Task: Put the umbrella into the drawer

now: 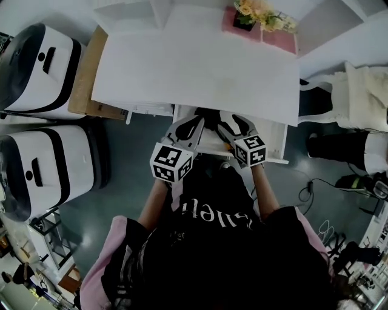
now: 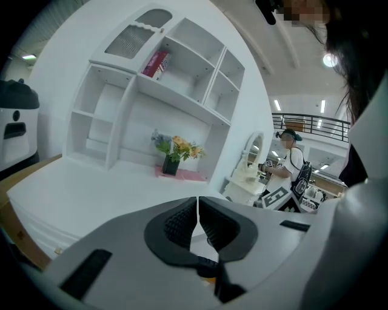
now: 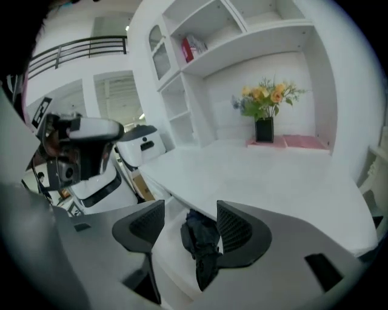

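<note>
Two grippers hang over the open drawer at the centre of the head view, just under the near edge of the desk. The left gripper is closed: in its own view the dark pads meet tip to tip, and the left gripper grips nothing. The right gripper stands wide, its jaws well apart in the right gripper view.

Between those parted jaws, lower centre of that frame, the umbrella lies inside the drawer. It is a dark, folded bundle, and its edge lines up with the right-hand pad (whether it touches cannot be told). The right gripper is not clamped on it. In the head view the umbrella shows as a dark patch in the drawer, between the two grippers and partly under the desk edge.

Flowers stand at the top right of the desk beside a pink mat. In the right gripper view the flowers sit in a black vase below white shelves, where a red book leans. Two white-and-black units stand on the floor at the left of the head view.
</note>
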`<act>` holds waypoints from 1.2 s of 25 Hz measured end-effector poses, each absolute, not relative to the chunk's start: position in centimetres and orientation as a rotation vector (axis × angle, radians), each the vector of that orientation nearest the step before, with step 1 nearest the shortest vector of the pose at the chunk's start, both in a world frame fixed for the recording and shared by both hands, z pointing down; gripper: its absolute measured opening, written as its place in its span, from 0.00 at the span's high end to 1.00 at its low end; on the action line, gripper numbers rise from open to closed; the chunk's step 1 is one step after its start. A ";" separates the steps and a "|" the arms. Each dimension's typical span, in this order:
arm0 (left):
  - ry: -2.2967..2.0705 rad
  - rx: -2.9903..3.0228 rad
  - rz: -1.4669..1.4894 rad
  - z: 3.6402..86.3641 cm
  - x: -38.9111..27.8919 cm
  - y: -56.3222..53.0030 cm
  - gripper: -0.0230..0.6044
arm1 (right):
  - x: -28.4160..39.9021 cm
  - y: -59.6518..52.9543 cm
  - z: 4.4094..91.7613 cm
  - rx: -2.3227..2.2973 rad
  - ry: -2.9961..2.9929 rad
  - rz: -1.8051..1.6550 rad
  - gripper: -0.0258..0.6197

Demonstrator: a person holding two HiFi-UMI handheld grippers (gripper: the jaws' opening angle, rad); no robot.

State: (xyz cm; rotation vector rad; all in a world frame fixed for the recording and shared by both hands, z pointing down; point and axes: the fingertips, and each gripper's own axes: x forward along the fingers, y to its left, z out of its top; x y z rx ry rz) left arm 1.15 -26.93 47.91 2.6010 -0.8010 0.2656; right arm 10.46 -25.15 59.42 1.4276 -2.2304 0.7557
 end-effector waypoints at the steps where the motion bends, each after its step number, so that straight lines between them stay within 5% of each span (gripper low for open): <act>1: -0.791 2.609 0.264 47.6 1.4 -26.8 0.93 | 10.5 -25.3 57.8 1.459 -2.263 0.737 0.52; 16: -0.606 2.717 0.196 43.7 3.9 -24.9 0.93 | 11.3 -23.5 43.6 1.874 -2.450 0.493 0.53; 17: -0.594 2.716 0.202 43.8 4.1 -24.7 0.93 | 11.4 -23.2 43.5 1.884 -2.446 0.498 0.55; 19: -0.570 2.716 0.217 44.1 4.8 -24.4 0.93 | 11.9 -22.8 43.5 1.917 -2.442 0.518 0.77; 30: -0.556 2.698 0.183 43.9 5.5 -22.1 0.93 | 11.6 -20.5 43.3 1.885 -2.455 0.555 0.80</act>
